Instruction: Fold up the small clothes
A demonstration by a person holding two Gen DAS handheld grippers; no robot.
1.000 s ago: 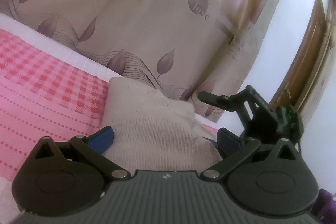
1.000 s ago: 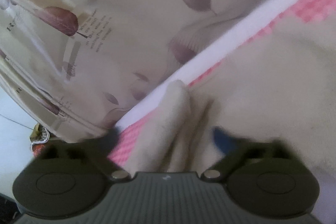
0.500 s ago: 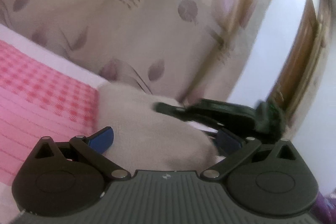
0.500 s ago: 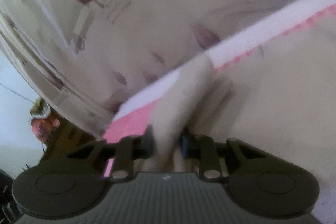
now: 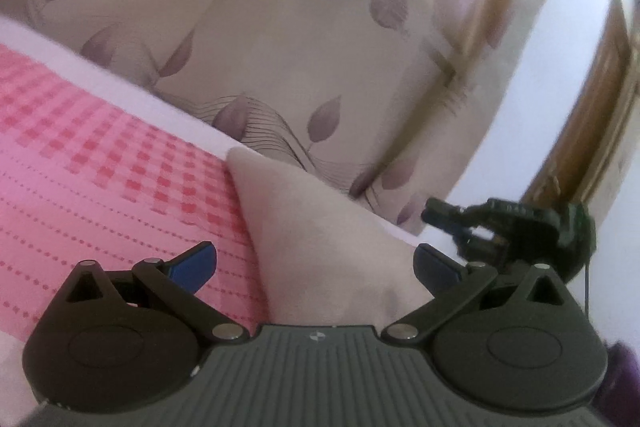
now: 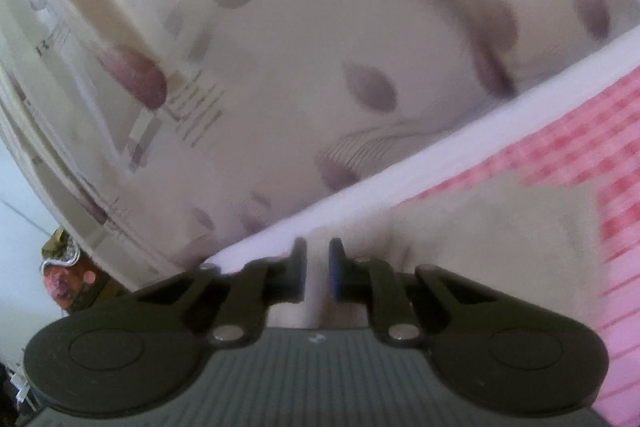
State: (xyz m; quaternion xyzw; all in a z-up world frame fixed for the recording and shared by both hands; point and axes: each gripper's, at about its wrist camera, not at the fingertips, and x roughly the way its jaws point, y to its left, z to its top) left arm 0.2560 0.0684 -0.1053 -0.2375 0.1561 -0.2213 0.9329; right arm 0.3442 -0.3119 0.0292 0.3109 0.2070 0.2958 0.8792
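Note:
A beige knitted garment [image 5: 308,219] lies on the pink bed and rises into a pointed fold between the blue pads of my left gripper [image 5: 316,261]. That gripper is open and its pads stand well apart from the cloth. In the right wrist view the jaws of my right gripper [image 6: 318,259] are closing, and they pinch a narrow strip of the garment's [image 6: 488,227] edge, lifted off the sheet. The right gripper [image 5: 438,217] also shows in the left wrist view, just right of the garment near the bed's far edge.
The pink checked and dotted bed sheet [image 5: 100,167] ends in a white border [image 6: 460,155] at the far side. A leaf-print curtain [image 5: 280,47] hangs close behind the bed. A wooden door [image 5: 600,115] stands at the right, and cluttered items [image 6: 64,271] sit low on the left.
My right gripper went from wide open to pinched on the garment's edge and rose with it. In the left wrist view the cloth has drawn up into a narrower peak. The left gripper stayed open.

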